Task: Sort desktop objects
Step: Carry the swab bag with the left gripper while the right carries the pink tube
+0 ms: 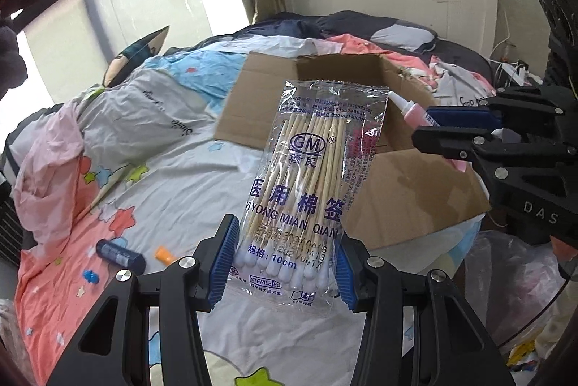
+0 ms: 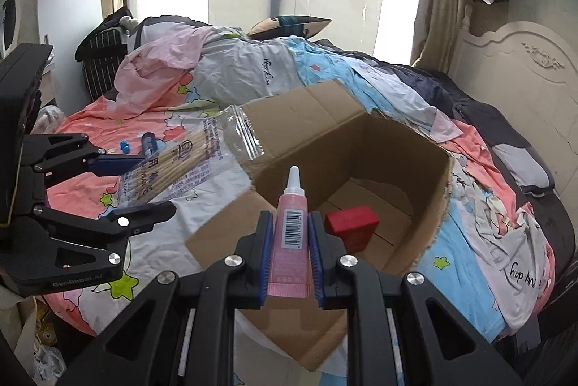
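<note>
Left gripper (image 1: 283, 265) clamps swab packet (image 1: 307, 191) upright; right gripper (image 2: 290, 265) grips pink tube (image 2: 290, 241) over box (image 2: 361, 147)

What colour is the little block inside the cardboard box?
Red. The block shows best in the right wrist view, lying inside the cardboard box.

Box (image 2: 346, 147) sitting open on bed (image 2: 202, 223) at frame centre, block (image 2: 352, 223) lying inside, swab pack (image 2: 191, 154) hanging at its left, tube (image 2: 290, 230) hanging before it.
</note>
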Action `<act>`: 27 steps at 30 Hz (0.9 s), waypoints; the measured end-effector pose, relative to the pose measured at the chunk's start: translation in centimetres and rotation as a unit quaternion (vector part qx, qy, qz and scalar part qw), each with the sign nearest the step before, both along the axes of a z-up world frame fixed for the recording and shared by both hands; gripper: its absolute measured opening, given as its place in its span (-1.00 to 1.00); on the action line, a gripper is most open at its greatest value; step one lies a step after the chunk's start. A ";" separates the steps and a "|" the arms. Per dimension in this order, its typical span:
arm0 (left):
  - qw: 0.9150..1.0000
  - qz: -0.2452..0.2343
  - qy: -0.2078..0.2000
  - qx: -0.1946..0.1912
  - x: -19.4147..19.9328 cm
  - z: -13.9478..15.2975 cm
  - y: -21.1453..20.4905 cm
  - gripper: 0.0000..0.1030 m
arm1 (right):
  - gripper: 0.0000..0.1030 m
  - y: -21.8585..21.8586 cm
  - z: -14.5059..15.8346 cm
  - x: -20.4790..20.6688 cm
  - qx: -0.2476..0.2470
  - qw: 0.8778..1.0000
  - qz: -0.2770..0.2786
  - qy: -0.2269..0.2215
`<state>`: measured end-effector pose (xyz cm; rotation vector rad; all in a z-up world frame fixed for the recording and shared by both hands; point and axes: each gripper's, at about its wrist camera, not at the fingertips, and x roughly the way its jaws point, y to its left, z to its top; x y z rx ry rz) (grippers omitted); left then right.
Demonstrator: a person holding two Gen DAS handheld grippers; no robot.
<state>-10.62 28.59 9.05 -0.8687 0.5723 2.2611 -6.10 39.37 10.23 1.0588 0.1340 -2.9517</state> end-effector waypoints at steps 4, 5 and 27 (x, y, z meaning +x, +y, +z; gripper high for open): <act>1.000 -0.009 -0.007 0.002 -0.1 -0.2 1.6 -0.03 | -0.65 1.2 -0.1 -0.2 -0.007 1.000 -0.008 0.002; 1.000 -0.011 -0.008 0.002 -0.2 -0.3 1.9 -0.03 | -0.65 1.5 -0.1 -0.2 -0.009 1.000 -0.010 0.003; 0.998 -0.039 -0.038 0.036 -1.8 0.0 9.2 -0.03 | -0.65 6.9 -1.5 -1.5 -0.030 0.999 -0.040 0.005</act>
